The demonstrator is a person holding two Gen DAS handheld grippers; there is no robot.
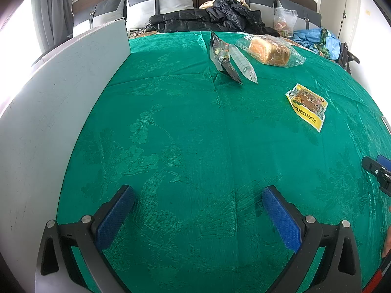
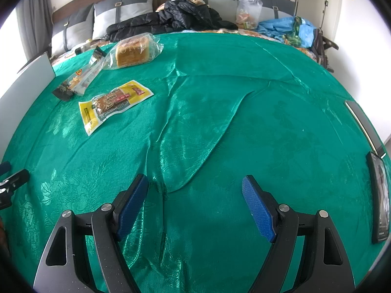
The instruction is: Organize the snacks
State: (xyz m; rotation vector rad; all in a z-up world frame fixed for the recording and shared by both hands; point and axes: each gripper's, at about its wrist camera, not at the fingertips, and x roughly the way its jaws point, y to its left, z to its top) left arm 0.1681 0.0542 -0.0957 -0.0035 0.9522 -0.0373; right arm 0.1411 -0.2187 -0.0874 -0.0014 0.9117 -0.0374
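Note:
Several snacks lie on a green tablecloth (image 1: 185,127). A bagged bread loaf (image 1: 270,50) lies at the far side, also in the right wrist view (image 2: 133,50). A dark snack packet (image 1: 223,58) and a clear sleeve of crackers (image 1: 243,64) lie beside it; they show together in the right wrist view (image 2: 78,79). A yellow packet (image 1: 308,105) lies nearer, also in the right wrist view (image 2: 111,103). My left gripper (image 1: 198,195) is open and empty above the cloth. My right gripper (image 2: 195,185) is open and empty, far from the snacks.
A grey board (image 1: 48,112) stands along the cloth's left side. A phone (image 2: 380,195) lies at the right edge. Behind are pillows, a black jacket (image 1: 210,17), a plastic bag (image 1: 284,22) and blue fabric (image 1: 317,39). The cloth has raised folds (image 2: 171,122).

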